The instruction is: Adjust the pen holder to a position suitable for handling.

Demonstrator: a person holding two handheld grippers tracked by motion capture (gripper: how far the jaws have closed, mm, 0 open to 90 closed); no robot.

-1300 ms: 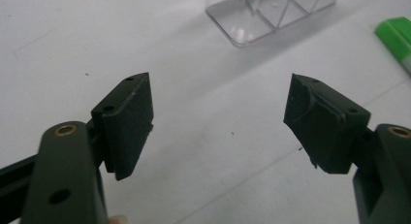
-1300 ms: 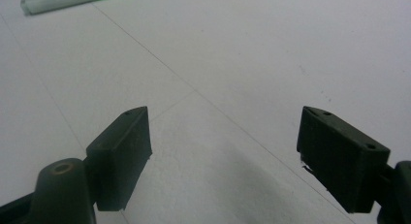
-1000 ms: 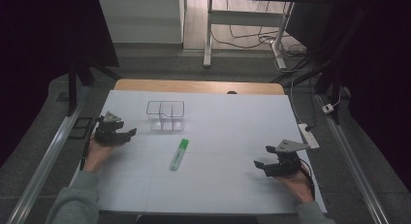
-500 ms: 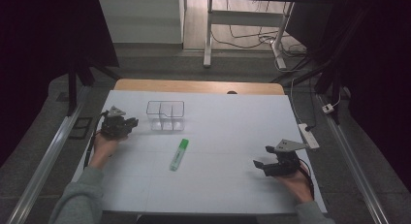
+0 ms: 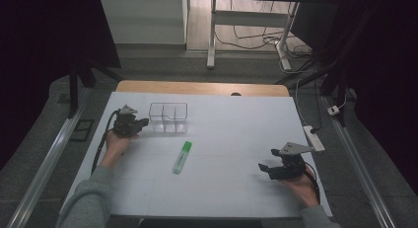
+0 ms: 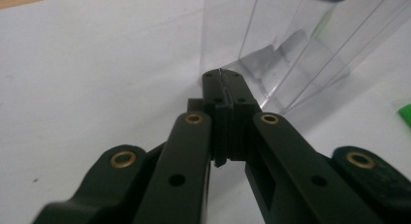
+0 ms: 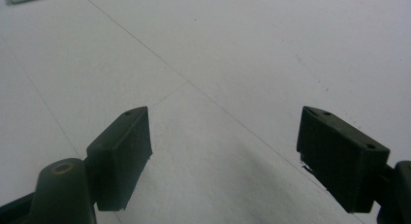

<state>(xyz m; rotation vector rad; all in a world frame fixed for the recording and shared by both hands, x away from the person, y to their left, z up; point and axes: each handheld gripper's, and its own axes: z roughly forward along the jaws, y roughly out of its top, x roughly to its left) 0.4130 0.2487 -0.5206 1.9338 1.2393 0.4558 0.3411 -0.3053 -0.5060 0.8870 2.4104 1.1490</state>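
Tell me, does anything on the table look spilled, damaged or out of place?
Nothing stands out. The clear box stands upright and unbroken, the green marker lies flat on the white table, capped, and nothing is spilled.

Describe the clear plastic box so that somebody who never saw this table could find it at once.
Look at the white table, then at its far left part, beside the left gripper. There stands the clear plastic box, a see-through holder divided into compartments. Unlike the green marker lying flat nearer the person, it is colourless and upright.

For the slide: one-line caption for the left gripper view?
Left gripper, jaws shut, tips at the clear plastic organizer's corner on the white table.
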